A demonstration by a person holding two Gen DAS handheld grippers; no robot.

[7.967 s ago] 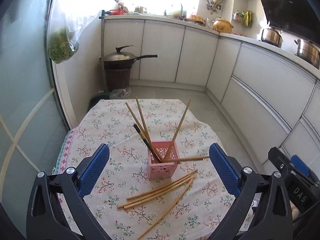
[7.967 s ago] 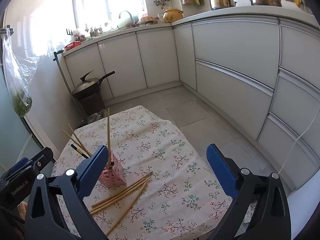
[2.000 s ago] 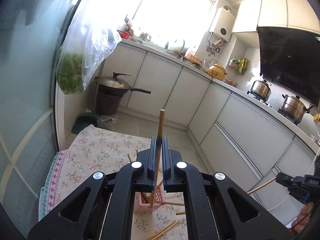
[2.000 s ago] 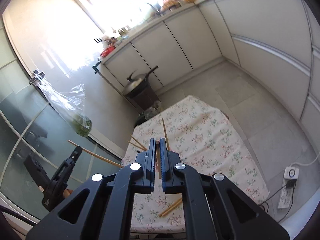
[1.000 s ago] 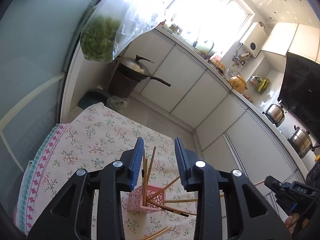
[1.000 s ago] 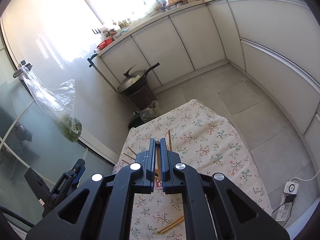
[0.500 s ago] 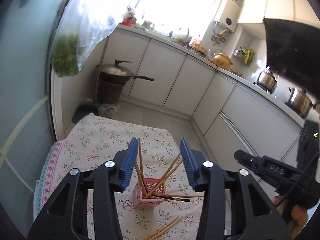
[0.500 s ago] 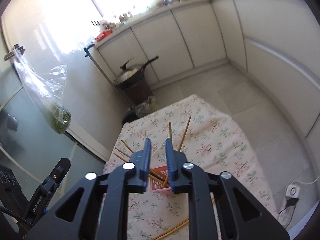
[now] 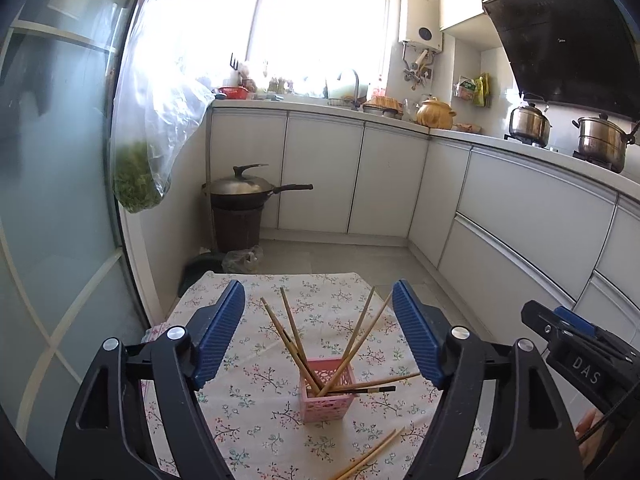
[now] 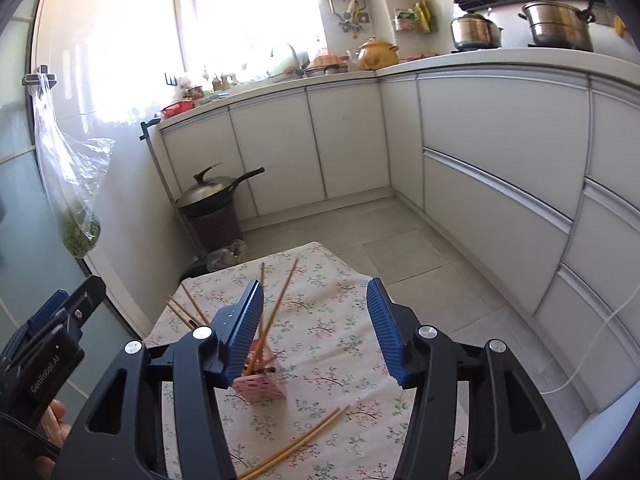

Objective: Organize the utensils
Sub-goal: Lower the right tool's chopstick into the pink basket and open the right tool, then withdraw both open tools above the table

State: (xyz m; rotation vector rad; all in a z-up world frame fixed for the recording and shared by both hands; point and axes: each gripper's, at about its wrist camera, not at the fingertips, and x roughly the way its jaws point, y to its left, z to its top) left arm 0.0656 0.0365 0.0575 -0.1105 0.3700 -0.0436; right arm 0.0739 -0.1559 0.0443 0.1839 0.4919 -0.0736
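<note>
Room lies open around the small pink perforated plastic basket (image 9: 328, 396) mid-tablecloth (image 9: 256, 384), holding six chopsticks (image 9: 294, 334); two loose wooden chopsticks (image 10: 298, 444) lie nearer. Left gripper (image 9: 320, 340) and right gripper (image 10: 316, 332) both gape, empty.

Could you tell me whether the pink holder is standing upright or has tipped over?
Upright. The pink holder sits flat on the floral tablecloth with its open top facing up, chopsticks fanning out of it.
</note>
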